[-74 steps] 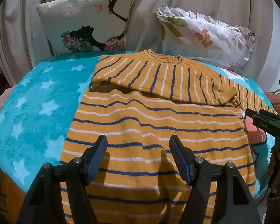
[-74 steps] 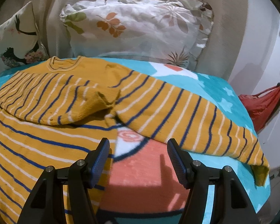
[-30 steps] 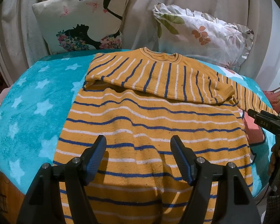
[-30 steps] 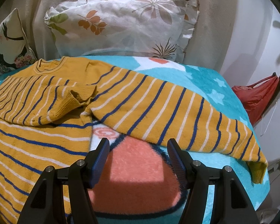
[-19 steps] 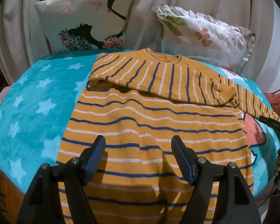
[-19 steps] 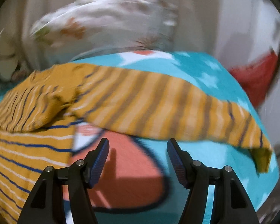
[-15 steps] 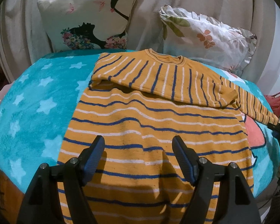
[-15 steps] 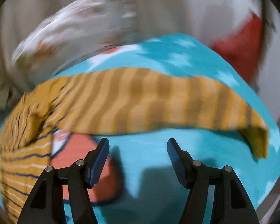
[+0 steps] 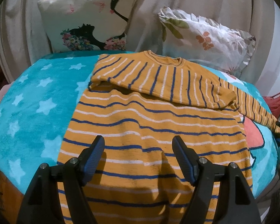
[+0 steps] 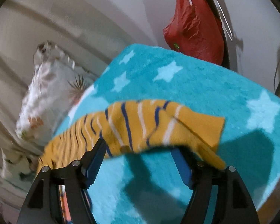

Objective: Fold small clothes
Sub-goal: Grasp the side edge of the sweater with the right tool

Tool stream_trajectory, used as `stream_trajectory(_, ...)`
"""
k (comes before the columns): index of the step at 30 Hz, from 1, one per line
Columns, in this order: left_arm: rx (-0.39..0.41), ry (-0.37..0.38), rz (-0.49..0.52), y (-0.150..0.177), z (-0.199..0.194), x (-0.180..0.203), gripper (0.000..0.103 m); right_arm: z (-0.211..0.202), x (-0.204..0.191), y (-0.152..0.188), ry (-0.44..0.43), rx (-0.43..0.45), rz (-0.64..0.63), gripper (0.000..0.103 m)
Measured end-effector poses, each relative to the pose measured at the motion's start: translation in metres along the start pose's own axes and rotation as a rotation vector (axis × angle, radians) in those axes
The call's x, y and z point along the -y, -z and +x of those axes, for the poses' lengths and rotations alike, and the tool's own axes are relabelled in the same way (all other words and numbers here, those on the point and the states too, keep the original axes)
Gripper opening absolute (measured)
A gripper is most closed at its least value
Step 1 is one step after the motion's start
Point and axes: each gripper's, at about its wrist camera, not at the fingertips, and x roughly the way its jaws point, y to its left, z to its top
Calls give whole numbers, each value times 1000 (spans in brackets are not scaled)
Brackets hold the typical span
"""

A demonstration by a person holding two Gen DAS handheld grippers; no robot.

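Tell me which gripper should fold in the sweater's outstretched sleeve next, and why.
Right. The right gripper is already at the cuff of the outstretched sleeve, jaws open, fabric draped across its fingers. The left gripper hovers open over the sweater's body, far from that cuff.

Both tools are alike — the left gripper [image 9: 138, 147] and the right gripper [image 10: 138, 149] each have matte black angular arms, two silver screw heads on either side, and blue ribbed pads [image 9: 94, 157] lining the fingers' inner faces — no cables or markings show.
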Motion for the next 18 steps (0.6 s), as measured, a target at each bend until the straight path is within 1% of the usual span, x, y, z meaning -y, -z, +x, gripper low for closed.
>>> stream_trajectory(2,6,-1,-13,-1,-2,-6,74,3,3,-5,-4,15,32,75)
stream_trajectory(3,9,-2,-19,-1,-3,-10,74,5,5,-8,-4,26,47,65)
stream_trajectory(4,12,-3,-27,-1,-3,-13,74,6,5,-11,11,33,46,53)
stream_trajectory(5,14,-4,-33,-2,-4,-17,74,8,6,-14,17,32,37,24)
stream_trajectory(6,16,-6,-39,-2,-4,-21,74,9,3,-18,28,31,16,8)
stream_trajectory(7,18,-7,-47,-2,-4,-25,74,5,-6,-21,57,50,-15,8)
stream_trajectory(9,23,-8,-63,-2,-5,-35,74,-4,-25,-24,76,87,-82,7)
stream_trajectory(10,26,-7,-70,-2,-5,-38,74,-15,-53,-25,78,122,-167,7)
stream_trajectory(11,31,-7,-79,-2,-6,-43,74,-19,-68,-23,71,134,-208,7)
stream_trajectory(12,34,-8,-85,-2,-7,-46,74,-26,-93,-21,52,146,-274,7)
stream_trajectory(13,38,-10,-93,-2,-7,-51,74,-31,-129,-14,9,149,-358,7)
stream_trajectory(14,41,-10,-100,-2,-8,-55,74,-33,-151,-8,-26,142,-407,7)
stream_trajectory(15,43,-12,-108,-1,-9,-59,74,-34,-194,5,-97,119,-493,7)
stream_trajectory(18,48,-29,-129,2,-12,-75,74,-27,-274,40,-231,53,-646,7)
